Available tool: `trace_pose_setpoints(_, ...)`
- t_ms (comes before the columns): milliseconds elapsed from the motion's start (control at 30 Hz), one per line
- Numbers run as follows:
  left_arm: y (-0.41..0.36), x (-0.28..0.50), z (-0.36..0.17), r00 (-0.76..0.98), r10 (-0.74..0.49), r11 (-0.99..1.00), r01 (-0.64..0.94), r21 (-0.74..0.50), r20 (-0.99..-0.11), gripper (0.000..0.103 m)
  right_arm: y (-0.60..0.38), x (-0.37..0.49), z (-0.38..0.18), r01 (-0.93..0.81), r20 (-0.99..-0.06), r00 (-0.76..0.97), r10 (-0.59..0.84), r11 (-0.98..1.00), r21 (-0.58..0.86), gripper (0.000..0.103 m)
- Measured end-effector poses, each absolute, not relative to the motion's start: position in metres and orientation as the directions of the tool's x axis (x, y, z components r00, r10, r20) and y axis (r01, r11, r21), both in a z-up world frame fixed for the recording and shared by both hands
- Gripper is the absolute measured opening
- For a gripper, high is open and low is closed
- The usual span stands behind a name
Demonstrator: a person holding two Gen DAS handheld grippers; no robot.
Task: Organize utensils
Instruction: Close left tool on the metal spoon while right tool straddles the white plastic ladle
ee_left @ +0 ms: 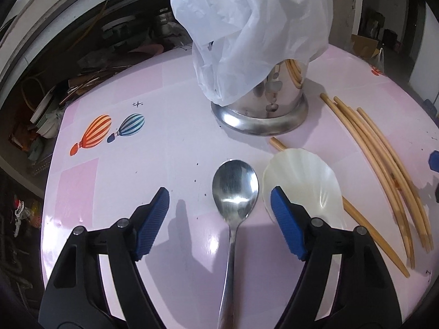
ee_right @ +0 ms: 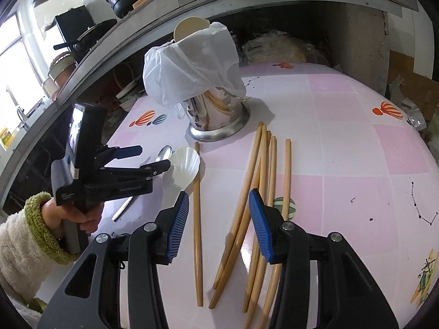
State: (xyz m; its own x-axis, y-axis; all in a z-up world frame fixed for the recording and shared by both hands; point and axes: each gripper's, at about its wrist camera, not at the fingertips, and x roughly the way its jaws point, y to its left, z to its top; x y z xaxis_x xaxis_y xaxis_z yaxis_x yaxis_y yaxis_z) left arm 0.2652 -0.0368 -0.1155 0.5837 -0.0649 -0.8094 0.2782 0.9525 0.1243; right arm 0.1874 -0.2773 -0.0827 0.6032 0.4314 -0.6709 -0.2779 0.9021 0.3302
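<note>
Straddling the spoon point(ee_left: 235, 192), the left gripper point(ee_left: 219, 213) hangs tilted down over the pink surface point(ee_left: 164, 87), jaws wide apart with the spoon's bowl and neck lying between the blue pads point(ee_left: 152, 213); neither pad touches metal, nothing held. Judgement: this is a line-up for a pinch on the neck, the handle running back under the gripper so the jaws close across the narrow part

Shell dish point(ee_left: 304, 181) lies just beside the spoon, touching or nearly touching its bowl; the right-hand pad sits over the dish's near edge. Risk, as a guess: closing could catch the dish as well

Right gripper point(ee_right: 219, 227) points down at the chopsticks point(ee_right: 263, 192), jaws about half open, empty. One loose stick and part of the bundle run between the pads, the rest fan out past the right one. Likely waiting its turn while the left works

Steel holder point(ee_right: 216, 115) stands upright further back, a white bag point(ee_right: 192, 74) draped over its top; some sticks already stand inside. That is presumably the destination, so spoon and chopsticks remain unsorted on the surface. The bag may block entry from above
</note>
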Motion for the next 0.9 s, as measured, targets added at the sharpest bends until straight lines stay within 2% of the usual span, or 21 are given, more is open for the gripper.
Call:
trace_pose_setpoints(300,-0.029,0.286,-0.109,0.571,-0.12,0.98,0.197,-0.006,-0.812,0.067,-0.28,0.19,-0.084,-0.272,-0.672,0.597,0.439,0.898,0.345,0.045)
trace_pose_setpoints(600,-0.039,0.3,-0.117,0.55,-0.099,0.982,0.191,0.009,-0.829,0.065,-0.28,0.191,-0.084,-0.273,-0.673,0.593,0.442,0.897,0.348,0.045)
trace_pose_setpoints(833,-0.021,0.303,-0.121,0.527,-0.092,0.989,0.15,-0.014,-0.845,0.052,-0.279,0.19,-0.085,-0.275,-0.671,0.591,0.449,0.893,0.356,0.045)
trace_pose_setpoints(900,-0.017,0.302,-0.122,0.527,-0.079,0.99,0.141,-0.005,-0.846,0.052,-0.278,0.19,-0.084,-0.279,-0.67,0.59,0.451,0.892,0.355,0.045)
